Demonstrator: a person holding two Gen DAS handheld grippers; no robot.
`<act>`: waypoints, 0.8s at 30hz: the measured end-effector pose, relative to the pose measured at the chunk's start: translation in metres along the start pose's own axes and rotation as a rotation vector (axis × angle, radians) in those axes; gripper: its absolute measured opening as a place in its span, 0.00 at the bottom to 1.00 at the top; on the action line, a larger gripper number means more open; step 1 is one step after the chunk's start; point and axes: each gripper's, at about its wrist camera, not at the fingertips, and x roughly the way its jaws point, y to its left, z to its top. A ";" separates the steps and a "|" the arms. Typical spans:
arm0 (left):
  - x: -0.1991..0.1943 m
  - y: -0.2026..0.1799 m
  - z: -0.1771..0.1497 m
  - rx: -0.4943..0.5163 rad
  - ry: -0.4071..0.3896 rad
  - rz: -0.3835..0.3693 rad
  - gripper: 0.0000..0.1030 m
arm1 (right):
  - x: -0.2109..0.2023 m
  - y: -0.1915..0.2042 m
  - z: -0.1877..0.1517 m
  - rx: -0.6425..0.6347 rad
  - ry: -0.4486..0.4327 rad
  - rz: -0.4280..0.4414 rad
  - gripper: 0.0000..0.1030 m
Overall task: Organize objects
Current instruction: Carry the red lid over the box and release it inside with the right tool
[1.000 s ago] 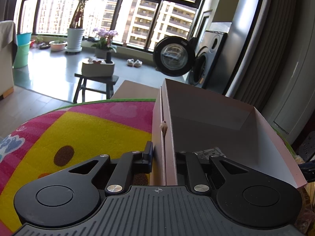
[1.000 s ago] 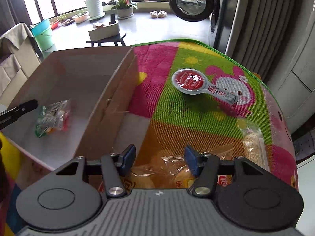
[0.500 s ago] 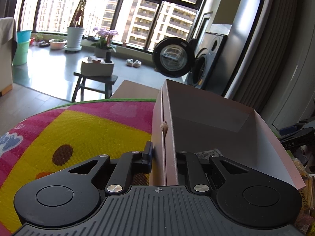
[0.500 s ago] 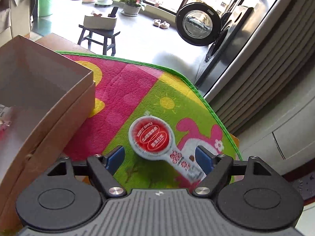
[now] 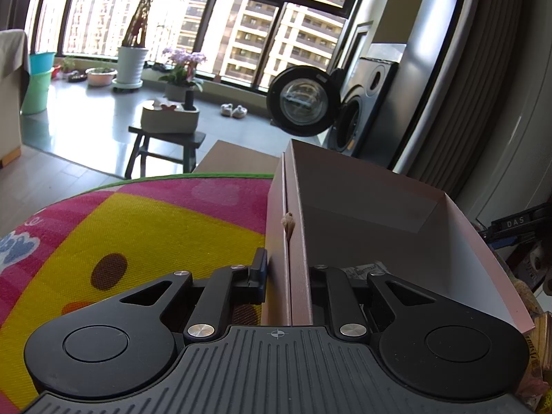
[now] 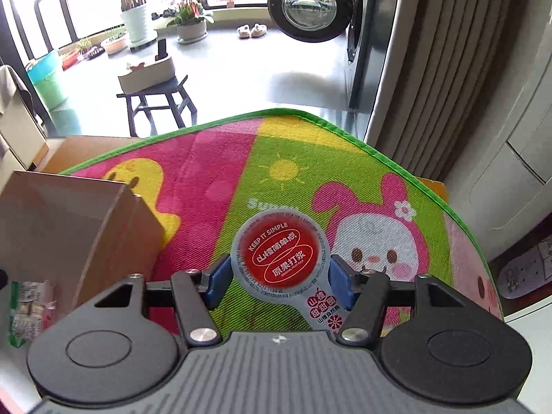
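A pale cardboard box (image 5: 379, 214) stands on the colourful play mat (image 5: 138, 224). My left gripper (image 5: 288, 269) is shut on the box's near left wall, one finger outside and one inside. A small printed packet (image 5: 362, 269) lies on the box floor. In the right wrist view a round red snack pack with a grey handle (image 6: 281, 252) lies on the green part of the mat (image 6: 276, 172). My right gripper (image 6: 279, 276) holds it, its blue pads (image 6: 219, 276) touching both sides of the disc. The box (image 6: 69, 214) stands to its left with a green packet (image 6: 27, 307) inside.
The mat's green edge (image 6: 345, 131) marks the table's far side. Beyond it are a dark stool (image 6: 155, 96), an open washing machine (image 6: 307, 3), plant pots and a curtain (image 6: 431, 69). Bagged snacks (image 5: 531, 310) lie right of the box.
My right gripper moved forward from the bread bags to the red snack pack and its fingers narrowed onto the disc. The left gripper kept its hold on the box wall.
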 end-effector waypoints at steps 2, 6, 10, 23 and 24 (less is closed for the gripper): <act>0.000 0.000 0.000 -0.001 0.000 0.000 0.16 | -0.030 0.006 -0.010 0.019 -0.051 0.025 0.58; 0.000 0.000 0.000 0.000 0.000 0.000 0.16 | -0.094 0.019 -0.039 0.034 -0.122 0.057 0.58; 0.000 0.001 0.000 0.000 0.000 0.000 0.16 | -0.133 0.031 -0.087 0.056 -0.095 0.090 0.58; 0.000 0.001 0.000 0.000 0.000 0.000 0.16 | -0.147 0.072 -0.249 0.125 -0.040 0.010 0.71; 0.000 0.001 0.000 0.000 0.001 0.000 0.16 | -0.148 0.075 -0.253 0.120 -0.045 0.006 0.74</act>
